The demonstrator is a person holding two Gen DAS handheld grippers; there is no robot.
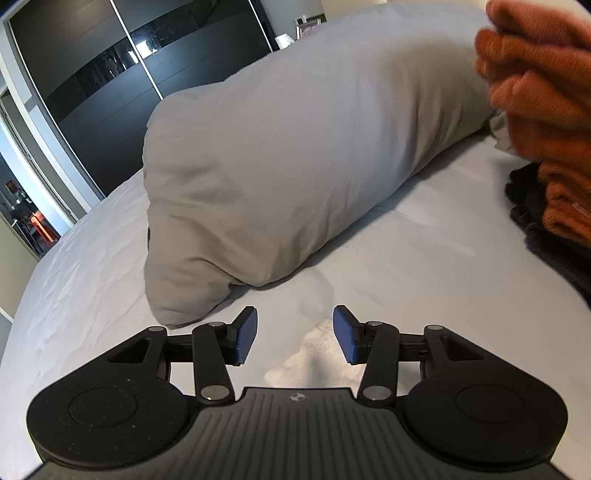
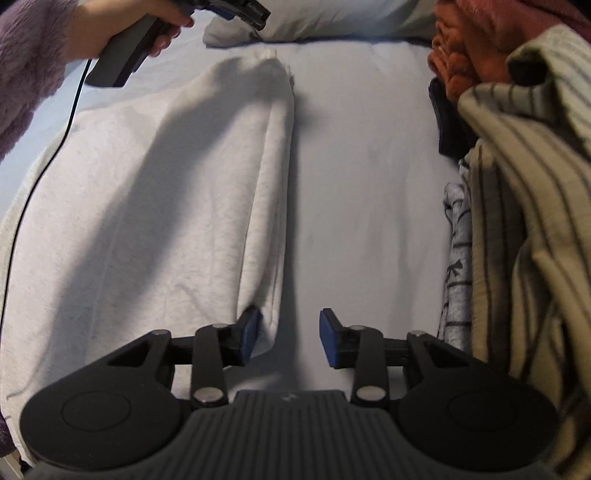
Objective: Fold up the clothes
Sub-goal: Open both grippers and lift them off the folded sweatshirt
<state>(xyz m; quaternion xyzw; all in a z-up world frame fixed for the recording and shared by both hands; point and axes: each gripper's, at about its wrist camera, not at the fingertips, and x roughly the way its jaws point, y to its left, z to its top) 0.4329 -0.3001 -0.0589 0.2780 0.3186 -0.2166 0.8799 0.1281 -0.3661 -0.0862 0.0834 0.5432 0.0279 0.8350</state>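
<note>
Judging by its limp folds, your white garment (image 2: 155, 206) is soft and light, so pinch its doubled edge with both spread grippers, left (image 1: 294, 334) and right (image 2: 290, 338).

Bed: a pale sheet (image 2: 362, 177) covers it.
White cloth: a folded white garment (image 2: 155, 206) lies flat on the left.
Right gripper (image 2: 290, 338): its jaws are apart; the left blue pad (image 2: 251, 338) touches the cloth's folded edge.
Pile: a striped garment (image 2: 524, 206) and orange clothes (image 2: 465, 48) are heaped on the right.
Left hand (image 2: 122, 31): it holds the left gripper (image 2: 236, 14) at the top.
Sleeve: a fuzzy purple sleeve (image 2: 26, 70).
</note>
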